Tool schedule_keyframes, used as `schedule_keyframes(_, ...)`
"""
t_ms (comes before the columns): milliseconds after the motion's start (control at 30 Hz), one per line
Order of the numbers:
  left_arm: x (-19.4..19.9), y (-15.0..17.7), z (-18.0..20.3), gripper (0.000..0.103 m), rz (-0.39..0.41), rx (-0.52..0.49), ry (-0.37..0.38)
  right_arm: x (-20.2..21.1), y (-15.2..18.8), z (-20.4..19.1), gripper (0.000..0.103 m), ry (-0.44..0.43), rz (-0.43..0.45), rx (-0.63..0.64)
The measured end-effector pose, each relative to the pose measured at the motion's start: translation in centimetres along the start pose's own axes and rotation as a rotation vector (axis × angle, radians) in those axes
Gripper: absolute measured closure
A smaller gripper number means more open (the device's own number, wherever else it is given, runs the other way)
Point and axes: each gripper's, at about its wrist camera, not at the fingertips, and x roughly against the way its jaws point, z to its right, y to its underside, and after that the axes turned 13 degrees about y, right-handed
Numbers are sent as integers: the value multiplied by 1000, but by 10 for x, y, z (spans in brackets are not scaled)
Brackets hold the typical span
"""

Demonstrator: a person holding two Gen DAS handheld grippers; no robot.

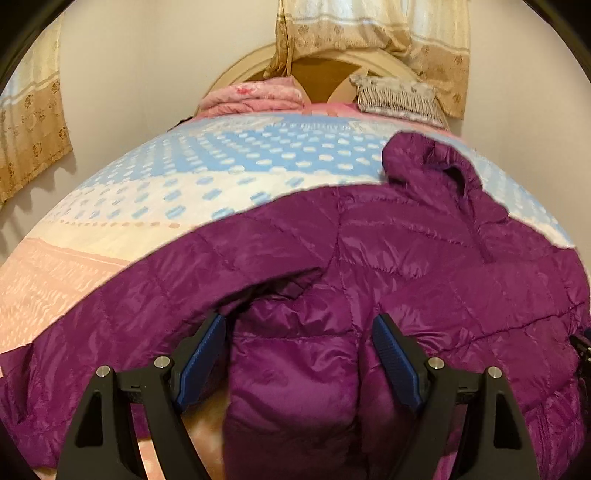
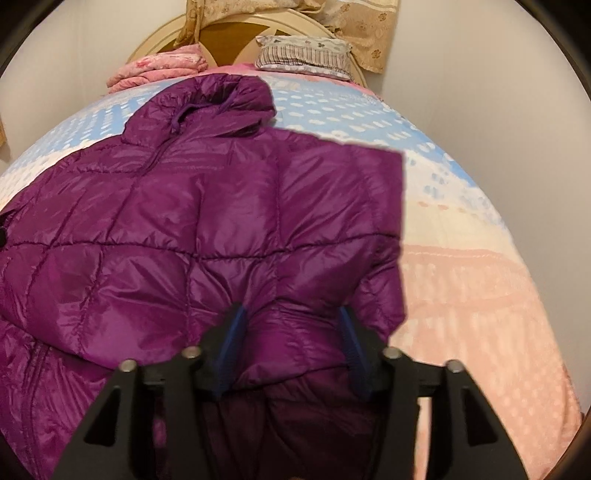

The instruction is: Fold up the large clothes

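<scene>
Left gripper [image 1: 299, 343]: jaws stand wide, blue pads clear of the fabric. Between them sits a puffed fold of the purple down jacket [image 1: 424, 266]; I see no pinch on it. I read this as a staging pose, straddling the sleeve end so a closing would catch a thick bite rather than one slick layer.

Right gripper [image 2: 291, 332]: jaws part-open, pads either side of a hump of the jacket's hem [image 2: 295, 354]. No crease of a clamp shows there; I judge the cloth merely lies between the pads.

Outward from there. In the right view one sleeve [image 2: 343, 192] is laid across the body, its cuff edge at about 1 o'clock from the gripper. The hood [image 2: 225, 96] lies at 11 o'clock, pointing toward the headboard. The jacket lies spread on the bed cover [image 2: 480, 280], which shows bare from 1 to 4 o'clock, so there is room to fold.

At 12 o'clock, well apart from the jacket: a folded pink blanket [image 2: 159, 70] and a striped pillow [image 2: 303, 55], under a hanging curtain [image 1: 373, 26].

Judgement: the hem is the next edge to lift toward the hood. The slippery shell may slide from a shallow grip.
</scene>
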Motion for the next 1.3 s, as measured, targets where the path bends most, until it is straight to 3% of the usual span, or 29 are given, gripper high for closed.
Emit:
schedule_keyframes(100, 7, 1, -1, 21, 16, -29, -13, 28, -10, -3, 30, -36, 47, -31)
schedule_keyframes(200, -4, 3, -2, 21, -27, -28, -30, 46, -18, -32, 29, -86, 90, 24)
schedule_keyframes(300, -12, 5, -1, 21, -55, -27, -40, 39, -18, -64, 29, -155, 72, 92)
schedule_keyframes(467, -21, 10, -2, 21, -88, -25, -31, 7, -6, -87, 29, -172, 18, 103)
schedule_keyframes(767, -31, 15, 7, 20, -120, -67, -74, -4, 0, -89, 24, -174, 12, 56)
schedule_keyframes(1300, -37, 14, 4, 16, -147, -60, -70, -6, -1, -97, 21, -126, 19, 74)
